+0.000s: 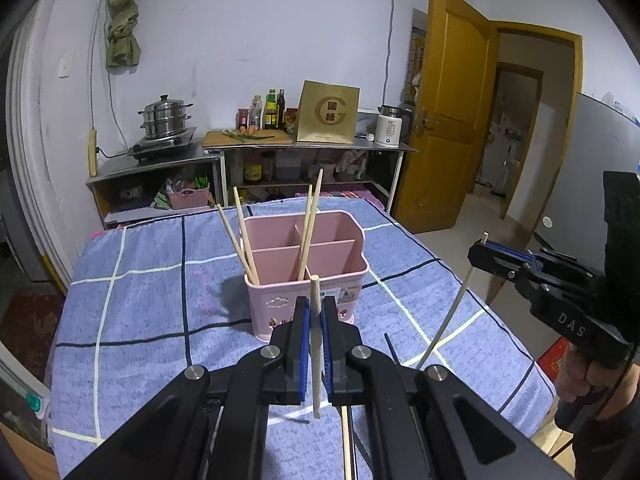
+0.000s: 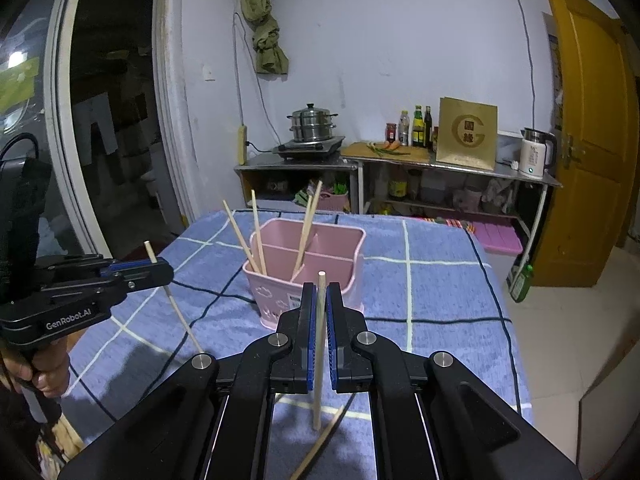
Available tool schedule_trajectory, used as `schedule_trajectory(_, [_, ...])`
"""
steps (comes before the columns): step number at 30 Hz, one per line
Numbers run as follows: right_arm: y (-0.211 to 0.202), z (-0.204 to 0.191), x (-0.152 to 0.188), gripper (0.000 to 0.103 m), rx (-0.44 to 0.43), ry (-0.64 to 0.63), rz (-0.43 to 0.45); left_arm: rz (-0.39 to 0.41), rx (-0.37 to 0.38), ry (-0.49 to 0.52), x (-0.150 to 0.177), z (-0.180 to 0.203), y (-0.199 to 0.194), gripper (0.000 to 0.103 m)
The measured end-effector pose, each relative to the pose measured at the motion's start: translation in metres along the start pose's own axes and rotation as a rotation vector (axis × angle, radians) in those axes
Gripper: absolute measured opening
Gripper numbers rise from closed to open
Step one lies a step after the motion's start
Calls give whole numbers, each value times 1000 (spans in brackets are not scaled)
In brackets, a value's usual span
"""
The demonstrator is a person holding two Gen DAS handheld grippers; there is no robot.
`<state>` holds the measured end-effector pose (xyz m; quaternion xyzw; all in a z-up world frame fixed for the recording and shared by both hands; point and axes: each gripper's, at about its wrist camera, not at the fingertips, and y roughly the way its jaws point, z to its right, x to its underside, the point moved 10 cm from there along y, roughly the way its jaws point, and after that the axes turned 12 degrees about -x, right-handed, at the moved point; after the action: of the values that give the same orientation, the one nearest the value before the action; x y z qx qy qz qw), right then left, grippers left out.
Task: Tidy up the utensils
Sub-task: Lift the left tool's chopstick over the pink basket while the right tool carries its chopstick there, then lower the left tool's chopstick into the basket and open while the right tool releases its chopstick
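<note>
Chopsticks: left gripper (image 1: pixel 315 312) pinches one (image 1: pixel 315 344), right gripper (image 2: pixel 319 300) another (image 2: pixel 319 352); four stand in pink caddy (image 1: pixel 308 280). Only right view shows the window.

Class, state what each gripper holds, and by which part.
Left gripper clamps a chopstick near its upper end. Right gripper clamps another chopstick, also near the top.

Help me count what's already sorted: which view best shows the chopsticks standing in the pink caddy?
The left wrist view: the pink caddy faces it squarely, so its dividers and four standing chopsticks separate clearly. The right wrist view shows the caddy obliquely; the same chopsticks bunch closer together.
</note>
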<state>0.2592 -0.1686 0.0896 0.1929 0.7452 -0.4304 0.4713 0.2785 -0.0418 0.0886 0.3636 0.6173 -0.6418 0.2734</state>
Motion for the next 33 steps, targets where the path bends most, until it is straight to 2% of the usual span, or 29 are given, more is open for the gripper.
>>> schedule_trajectory(7, [5, -4, -22, 5, -25, -3, 31, 23, -2, -6, -31, -7, -2, 6])
schedule_trajectory(21, [25, -11, -97, 5, -78, 5, 159, 122, -22, -43, -114, -27, 1, 5])
schedule_trajectory(28, [45, -9, -121, 5, -89, 12, 197, 131, -40, -50, -134, -36, 26, 5])
schedule_trajectory(33, [69, -10, -122, 5, -103, 13, 184, 115, -45, -52, -136, -44, 50, 5])
